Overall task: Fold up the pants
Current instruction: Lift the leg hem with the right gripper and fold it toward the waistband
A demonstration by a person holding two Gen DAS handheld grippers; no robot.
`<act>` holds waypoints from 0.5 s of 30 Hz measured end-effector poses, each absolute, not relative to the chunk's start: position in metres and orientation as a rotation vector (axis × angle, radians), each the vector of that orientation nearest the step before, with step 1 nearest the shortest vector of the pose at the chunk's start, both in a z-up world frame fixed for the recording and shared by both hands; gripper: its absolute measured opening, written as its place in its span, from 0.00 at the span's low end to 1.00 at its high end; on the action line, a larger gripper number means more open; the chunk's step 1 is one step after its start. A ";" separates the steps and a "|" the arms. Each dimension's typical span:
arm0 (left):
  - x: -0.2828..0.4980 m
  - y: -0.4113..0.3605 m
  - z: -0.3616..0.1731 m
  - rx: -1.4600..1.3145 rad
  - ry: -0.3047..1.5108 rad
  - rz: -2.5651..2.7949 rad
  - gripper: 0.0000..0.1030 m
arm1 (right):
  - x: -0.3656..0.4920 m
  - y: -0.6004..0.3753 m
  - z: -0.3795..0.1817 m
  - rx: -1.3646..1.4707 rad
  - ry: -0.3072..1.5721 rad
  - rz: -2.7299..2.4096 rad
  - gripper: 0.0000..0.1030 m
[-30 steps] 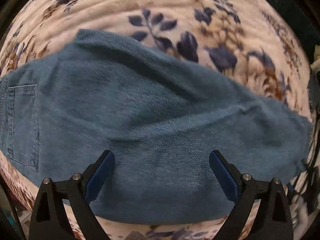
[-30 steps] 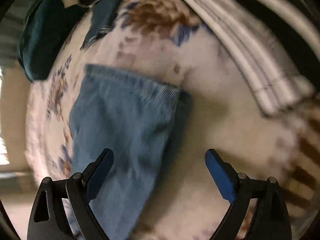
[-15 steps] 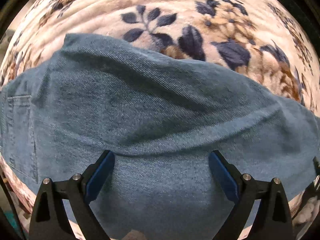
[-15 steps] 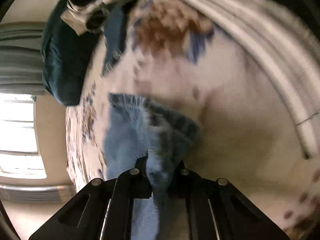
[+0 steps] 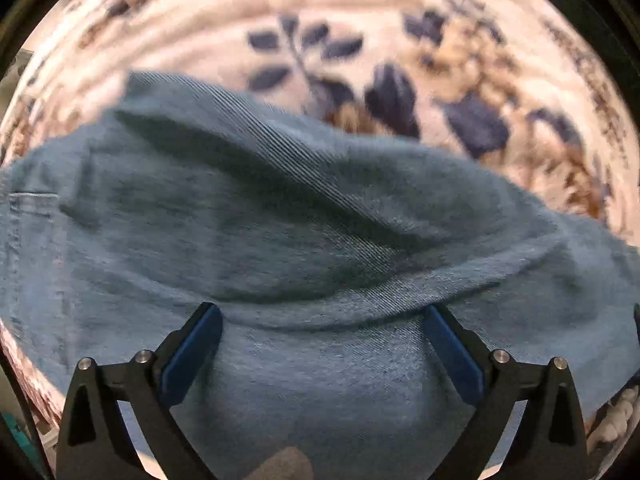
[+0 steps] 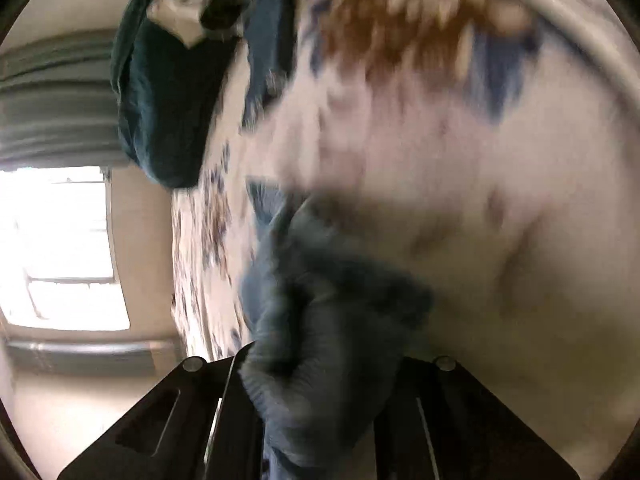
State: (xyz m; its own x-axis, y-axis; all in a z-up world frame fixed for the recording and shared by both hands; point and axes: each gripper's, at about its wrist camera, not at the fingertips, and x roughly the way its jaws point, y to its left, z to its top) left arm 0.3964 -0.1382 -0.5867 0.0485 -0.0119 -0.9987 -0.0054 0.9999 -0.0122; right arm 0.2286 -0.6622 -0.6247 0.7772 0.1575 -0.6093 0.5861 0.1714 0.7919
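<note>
Left hand-held gripper (image 5: 322, 320): points down over the pants, its two blue-padded fingers (image 5: 192, 350) spread wide and opening a little further in the last moment; denim lies between and under them, but the pads are not pressing it.
Pants (image 5: 280, 220): blue denim spread across the floral blanket, filling most of the left wrist view; a sewn pocket (image 5: 30, 248) shows at the far left edge, and a raised fold ridge runs across the cloth just ahead of the fingertips.
Floral blanket (image 5: 460, 80): cream with dark blue leaves and brown flowers, visible beyond the top edge of the pants.
Window (image 6: 60, 248): bright, at the left of the right wrist view.
Dark teal cloth (image 6: 160, 100): piled at the upper left of the right wrist view, at the far end of the blanket.
Right hand-held gripper (image 6: 320, 372): clamped tight on a bunched end of the pants; the denim wad (image 6: 320, 320) bulges out in front of the black frame and hides the fingertips. The view is blurred.
Blanket in right wrist view (image 6: 460, 180): pale with a brown and blue blotch, lying behind the gathered denim.
</note>
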 end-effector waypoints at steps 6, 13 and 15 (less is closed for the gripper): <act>0.386 -0.111 -0.533 -0.030 1.449 -0.013 1.00 | 0.254 -0.635 -0.578 1.211 0.739 -0.357 0.10; 0.375 -0.038 -0.501 -0.012 1.444 0.099 1.00 | 0.297 -0.527 -0.482 0.952 0.776 -0.315 0.10; 0.361 -0.008 -0.496 -0.025 1.435 0.122 1.00 | 0.317 -0.474 -0.465 0.877 0.818 -0.286 0.10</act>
State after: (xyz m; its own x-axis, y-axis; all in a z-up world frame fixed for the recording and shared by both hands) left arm 0.3610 -0.0075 -0.4962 0.1307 0.0688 -0.9890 -0.0989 0.9935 0.0561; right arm 0.3168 -0.4735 -0.4651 0.6698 0.0964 -0.7362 0.5347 0.6254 0.5683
